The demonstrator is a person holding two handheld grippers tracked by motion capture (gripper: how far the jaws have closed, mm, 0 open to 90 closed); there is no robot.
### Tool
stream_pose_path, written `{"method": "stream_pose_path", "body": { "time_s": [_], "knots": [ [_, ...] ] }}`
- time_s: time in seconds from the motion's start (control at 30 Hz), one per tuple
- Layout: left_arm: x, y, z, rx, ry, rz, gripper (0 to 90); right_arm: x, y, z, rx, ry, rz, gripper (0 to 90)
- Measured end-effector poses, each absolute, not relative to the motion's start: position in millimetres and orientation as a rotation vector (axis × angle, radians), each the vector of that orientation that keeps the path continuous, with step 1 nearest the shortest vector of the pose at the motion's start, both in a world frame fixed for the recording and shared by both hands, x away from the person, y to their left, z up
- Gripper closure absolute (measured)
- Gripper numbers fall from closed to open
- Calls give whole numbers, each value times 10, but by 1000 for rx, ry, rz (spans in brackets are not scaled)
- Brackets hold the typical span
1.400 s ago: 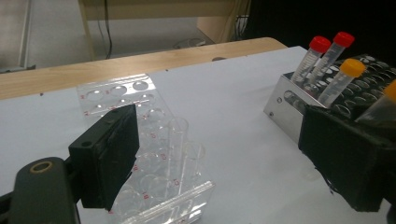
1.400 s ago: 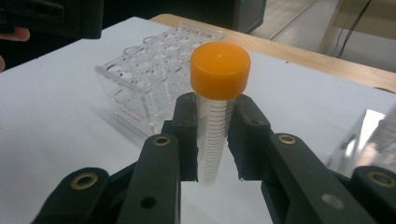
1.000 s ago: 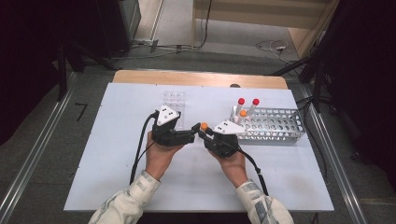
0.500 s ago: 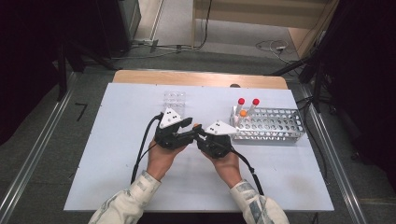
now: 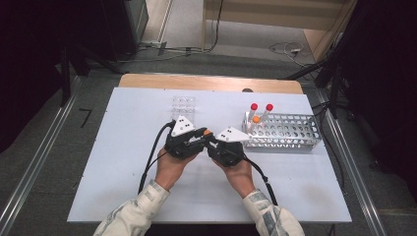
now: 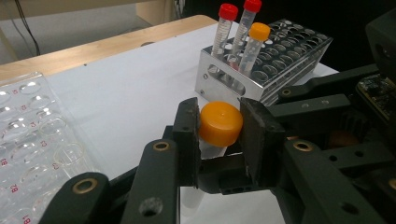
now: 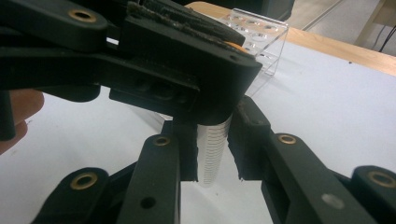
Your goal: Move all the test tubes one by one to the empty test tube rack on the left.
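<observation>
A person's two sleeves come in from the near edge of a white table (image 5: 123, 196), each hand holding a black gripper, and the two grippers meet at the table's middle; the left gripper (image 5: 196, 140) has just been closing its jaws and now pinches the orange cap (image 6: 220, 123) of a tube (image 7: 212, 151) between its pads, the cap sitting snug between them in the left gripper view; the right gripper (image 5: 212, 143) has its jaws drawn narrow and clamps the clear, marked body of the same tube below the cap, seen upright between its jaws in the right gripper view, with the left gripper's jaws crossing just above; so the tube is held off the table between both tools, cap in the left, body in the right; just beyond the left gripper a clear well plate (image 5: 183, 105) lies flat on the table; to the right and a little farther stands a metal rack (image 5: 290, 132), near the right gripper but apart from it; at the rack's left end stand three tubes, one with an orange cap (image 5: 255, 119) and two with red caps (image 5: 261, 107); past the white table runs a strip of wooden edge (image 5: 206, 82), then grey floor with cables.
</observation>
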State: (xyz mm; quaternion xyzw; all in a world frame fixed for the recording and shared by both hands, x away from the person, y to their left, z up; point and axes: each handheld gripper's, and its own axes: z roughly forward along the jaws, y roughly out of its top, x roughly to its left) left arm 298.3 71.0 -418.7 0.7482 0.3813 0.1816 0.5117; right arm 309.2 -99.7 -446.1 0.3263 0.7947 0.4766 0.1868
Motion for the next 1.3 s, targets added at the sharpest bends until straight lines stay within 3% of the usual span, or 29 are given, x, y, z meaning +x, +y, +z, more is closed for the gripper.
{"method": "stream_pose_path", "body": {
  "time_s": [0.3, 0.5, 1.3],
  "knots": [
    [2971, 802, -4104, 1760, 929, 443, 700, 3046, -1029, -4412, 895, 2267, 1370, 501],
    [2975, 954, -3992, 1718, 965, 450, 704, 2987, -1099, -4359, 869, 2279, 1367, 421],
    [3033, 1335, -3756, 1651, 1043, 522, 704, 2915, -1476, -4317, 889, 2248, 1342, 412]
  ]
}}
